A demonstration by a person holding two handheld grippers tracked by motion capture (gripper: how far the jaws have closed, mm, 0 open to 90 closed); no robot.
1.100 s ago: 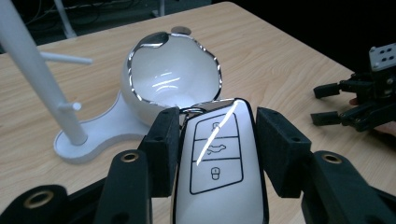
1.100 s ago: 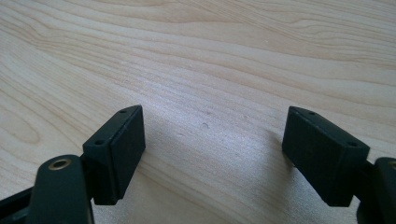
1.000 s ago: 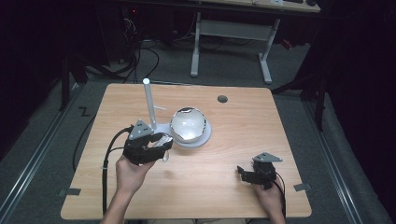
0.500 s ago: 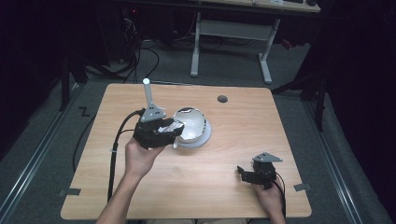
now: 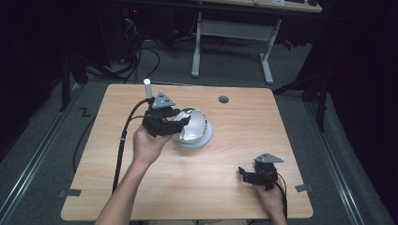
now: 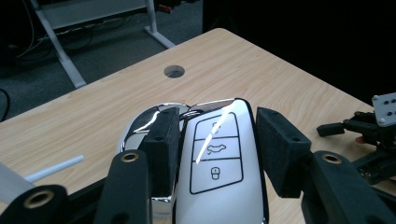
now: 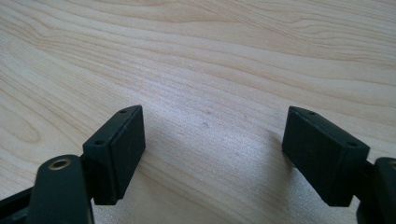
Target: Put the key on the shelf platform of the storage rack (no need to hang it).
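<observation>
One key fob [image 6: 219,163], two grippers

hidden: near part of shiny chrome bowl-shaped piece [image 5: 193,125] behind left gripper [image 5: 165,119] in high view | cut off: lower end of glossy white three-button key-fob-shaped object [image 6: 218,163] by bottom edge, left gripper view | too small: button icons in high view | contact of pads [image 6: 280,149] with object sides unclear

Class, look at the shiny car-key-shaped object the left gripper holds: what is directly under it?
Under the key-shaped object sits a white round base on the wooden table. The left gripper clamps the object with its fingers; the contact beneath is covered.
</observation>
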